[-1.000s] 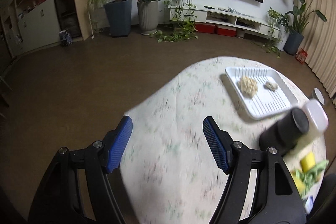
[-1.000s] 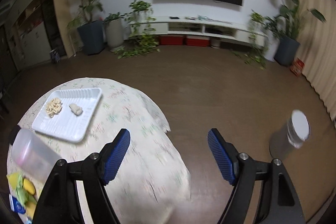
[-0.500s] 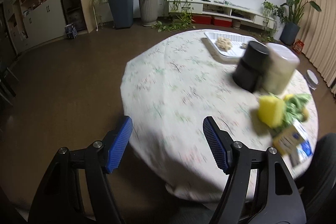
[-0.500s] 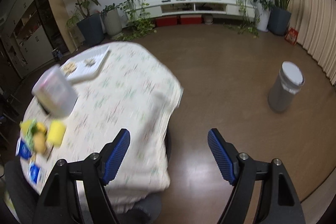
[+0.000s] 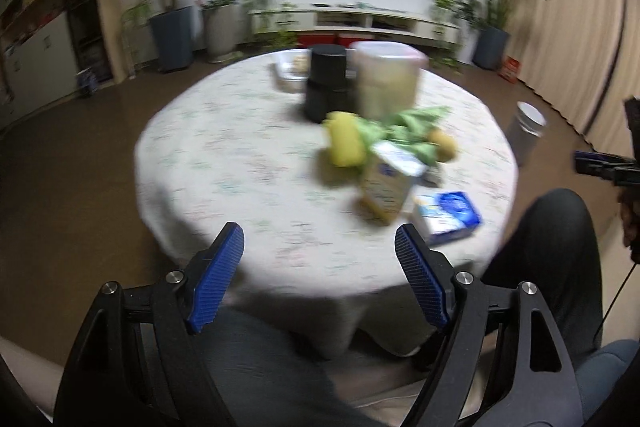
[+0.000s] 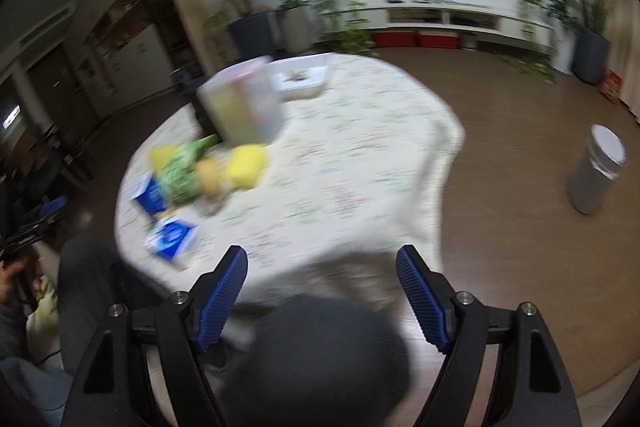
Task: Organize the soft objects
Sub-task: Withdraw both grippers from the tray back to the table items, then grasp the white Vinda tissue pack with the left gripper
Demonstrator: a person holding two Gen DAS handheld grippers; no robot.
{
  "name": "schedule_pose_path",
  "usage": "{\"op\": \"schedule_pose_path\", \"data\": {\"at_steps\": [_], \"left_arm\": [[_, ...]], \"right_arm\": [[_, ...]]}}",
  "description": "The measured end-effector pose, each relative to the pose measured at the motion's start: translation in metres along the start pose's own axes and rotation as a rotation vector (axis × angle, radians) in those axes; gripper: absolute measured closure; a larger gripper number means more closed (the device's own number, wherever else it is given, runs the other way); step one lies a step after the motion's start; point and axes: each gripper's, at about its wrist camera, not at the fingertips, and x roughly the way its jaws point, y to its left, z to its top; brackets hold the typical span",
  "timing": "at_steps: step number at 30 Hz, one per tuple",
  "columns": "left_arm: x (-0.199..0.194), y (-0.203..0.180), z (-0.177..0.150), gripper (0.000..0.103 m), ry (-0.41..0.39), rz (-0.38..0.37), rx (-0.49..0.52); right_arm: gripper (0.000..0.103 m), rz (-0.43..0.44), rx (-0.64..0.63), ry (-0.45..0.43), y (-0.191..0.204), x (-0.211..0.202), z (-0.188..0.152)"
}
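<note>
A heap of soft things lies on the round table (image 5: 224,155): a yellow sponge (image 5: 345,143), a green cloth (image 5: 404,131), a tan lump (image 5: 444,145), and blue-and-white packets (image 5: 450,217). The same heap shows in the right wrist view: the sponge (image 6: 246,165), the cloth (image 6: 180,171), a packet (image 6: 172,237). A clear tub (image 5: 386,79) and a black canister (image 5: 326,83) stand behind them. My left gripper (image 5: 320,275) is open and empty, off the table's near edge. My right gripper (image 6: 322,291) is open and empty, above my knee (image 6: 316,355).
A white tray (image 6: 304,79) with small pieces sits at the table's far side. A grey bin (image 6: 596,173) stands on the brown floor to the right. My legs (image 5: 548,255) are by the table's near edge. Plants and a TV stand line the far wall.
Both grippers have pulled back and dropped from over the table to off its near edge, above my lap. The view is blurred by motion. Both grippers stayed open.
</note>
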Motion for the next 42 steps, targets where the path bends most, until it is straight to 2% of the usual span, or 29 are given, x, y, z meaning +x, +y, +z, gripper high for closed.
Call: {"op": "schedule_pose_path", "data": {"at_steps": [4, 7, 10, 14, 20, 24, 37, 38, 40, 42], "left_arm": [[0.018, -0.021, -0.002, 0.026, 0.008, -0.042, -0.026], [0.031, -0.028, 0.001, 0.026, 0.003, -0.062, -0.073], [0.045, -0.037, 0.006, 0.026, 0.008, -0.062, -0.071], [0.065, -0.049, 0.014, 0.026, 0.025, -0.064, -0.044], [0.091, -0.056, 0.023, 0.026, 0.064, -0.073, -0.035], [0.106, -0.060, 0.025, 0.026, 0.088, -0.060, -0.035], [0.141, -0.050, 0.025, 0.027, 0.112, -0.004, -0.081], [0.141, -0.048, 0.026, 0.030, 0.102, 0.002, -0.087], [0.139, -0.045, 0.026, 0.044, 0.091, 0.003, -0.093], [0.140, -0.041, 0.025, 0.063, 0.091, 0.007, -0.095]], "right_arm": [[0.024, 0.069, -0.072, 0.019, 0.057, 0.019, -0.008], [0.024, 0.091, -0.117, 0.021, 0.088, 0.033, -0.011], [0.024, 0.095, -0.159, 0.028, 0.116, 0.052, -0.014], [0.024, 0.086, -0.181, 0.058, 0.126, 0.079, -0.013], [0.023, 0.093, -0.172, 0.094, 0.120, 0.108, -0.008], [0.020, 0.097, -0.188, 0.111, 0.122, 0.121, -0.007], [0.019, 0.129, -0.216, 0.114, 0.138, 0.140, -0.008], [0.019, 0.130, -0.222, 0.110, 0.140, 0.141, -0.008], [0.019, 0.132, -0.227, 0.111, 0.141, 0.143, -0.008], [0.019, 0.132, -0.232, 0.111, 0.143, 0.147, -0.007]]}}
